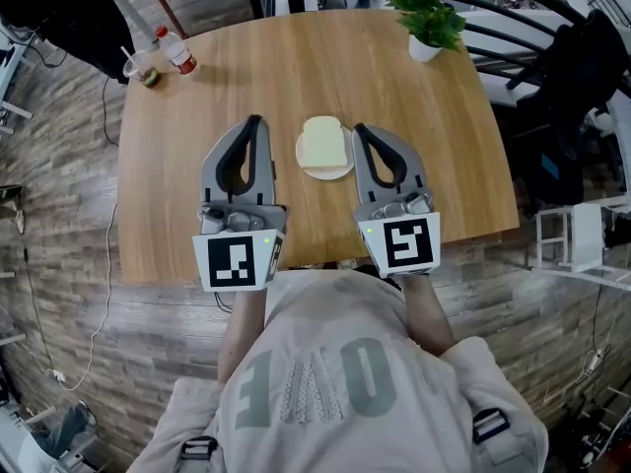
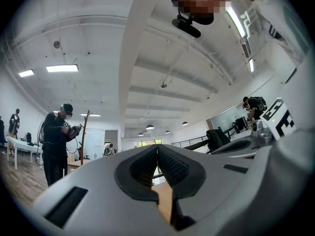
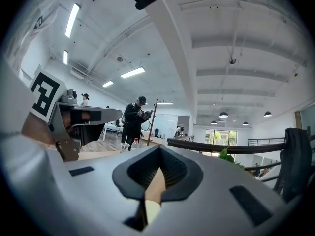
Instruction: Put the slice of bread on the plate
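A pale slice of bread (image 1: 322, 144) lies flat on a small white plate (image 1: 326, 174) in the middle of the round wooden table (image 1: 434, 156). My left gripper (image 1: 257, 122) hovers just left of the plate, shut, with nothing between its tips. On the plate's right side my right gripper (image 1: 359, 129) is likewise shut and holds nothing. In the left gripper view the left gripper (image 2: 157, 147) points slightly upward across the room, its jaws meeting at the tip. The right gripper (image 3: 159, 149) in its own view points level, jaws together, a sliver of tabletop showing behind them.
A potted green plant (image 1: 428, 16) stands at the table's far right. At the far left are a bottle with a red cap (image 1: 176, 50) and a plastic cup (image 1: 140, 67). Black chairs (image 1: 572, 77) crowd the right side. A person (image 3: 136, 116) stands beyond the table.
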{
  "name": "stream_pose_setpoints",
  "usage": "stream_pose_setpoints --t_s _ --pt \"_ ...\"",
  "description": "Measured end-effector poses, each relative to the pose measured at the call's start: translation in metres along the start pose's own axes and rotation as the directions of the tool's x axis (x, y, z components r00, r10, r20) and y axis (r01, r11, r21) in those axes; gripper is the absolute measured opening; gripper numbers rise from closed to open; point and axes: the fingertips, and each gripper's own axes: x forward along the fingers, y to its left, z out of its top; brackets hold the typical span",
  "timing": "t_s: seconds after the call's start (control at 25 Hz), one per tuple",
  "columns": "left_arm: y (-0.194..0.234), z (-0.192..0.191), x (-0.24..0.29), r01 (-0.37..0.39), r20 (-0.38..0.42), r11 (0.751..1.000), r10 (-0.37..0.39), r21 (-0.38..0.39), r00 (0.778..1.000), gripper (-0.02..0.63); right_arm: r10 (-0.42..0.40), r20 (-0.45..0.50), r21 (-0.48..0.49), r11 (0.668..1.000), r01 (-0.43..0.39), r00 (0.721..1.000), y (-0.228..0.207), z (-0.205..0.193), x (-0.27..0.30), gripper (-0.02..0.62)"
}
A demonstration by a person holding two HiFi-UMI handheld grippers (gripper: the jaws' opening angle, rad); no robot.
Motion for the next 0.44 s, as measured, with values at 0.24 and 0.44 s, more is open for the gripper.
stream_pose_setpoints --t_s 0.24,0.44 --pt "-0.0019 0.0012 -0.0013 0.0 0.003 1.0 0.0 -0.005 1.0 0.008 0.009 -0.012 -0.009 1.0 -0.009 1.0 0.0034 -0.0006 -0.0018 0.015" --pt "-0.0053 -0.0014 -0.0008 0.006 -0.003 1.0 -0.006 -0.01 1.0 0.008 0.008 -0.014 -0.015 1.0 -0.009 1.0 0.0016 0.0004 -0.0028 0.015"
